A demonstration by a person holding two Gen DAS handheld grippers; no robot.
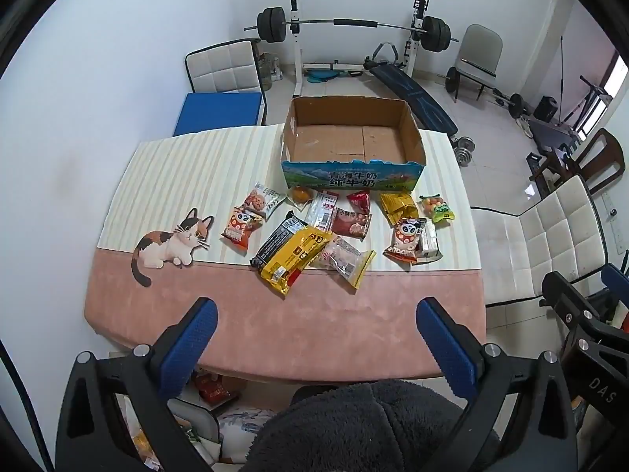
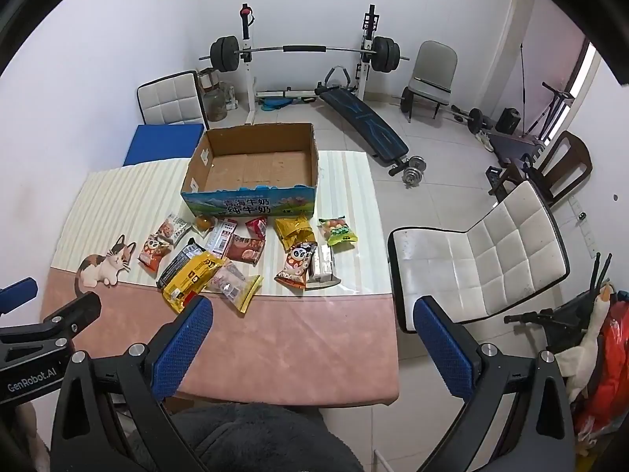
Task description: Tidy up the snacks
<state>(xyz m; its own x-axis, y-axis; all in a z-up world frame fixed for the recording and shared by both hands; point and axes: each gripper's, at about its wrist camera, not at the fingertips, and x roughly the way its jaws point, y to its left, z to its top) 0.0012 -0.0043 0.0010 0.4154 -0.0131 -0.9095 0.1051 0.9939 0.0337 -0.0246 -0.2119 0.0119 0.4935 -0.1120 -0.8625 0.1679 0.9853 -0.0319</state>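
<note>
I find the table [image 1: 275, 326] carrying everything that matters, with its pink near band bare and its striped far half loaded. At the far edge stands the cardboard box [image 1: 350, 133], open at the top and holding nothing I can see. The snacks [image 1: 334, 220] lie loose in a scatter just in front of the box's printed wall, none inside it.

Both claws hang over the near edge of the table, well short of the scatter. My left claw [image 1: 316, 338] is spread wide with nothing between its pads; my right claw [image 2: 312, 338] is likewise spread and holds nothing.

The relation that governs the coming move: the snacks lie straight ahead of both claws, the box beyond them on the same line. The nearest item is the yellow packet [image 1: 293, 259], at the front of the heap. Its long axis runs diagonally, near-left to far-right, so I judge a claw must turn to close across its narrow width. In the right wrist view that yellow packet [image 2: 192, 275] sits just beyond the left fingertip, so I judge the right claw the nearer.
</note>
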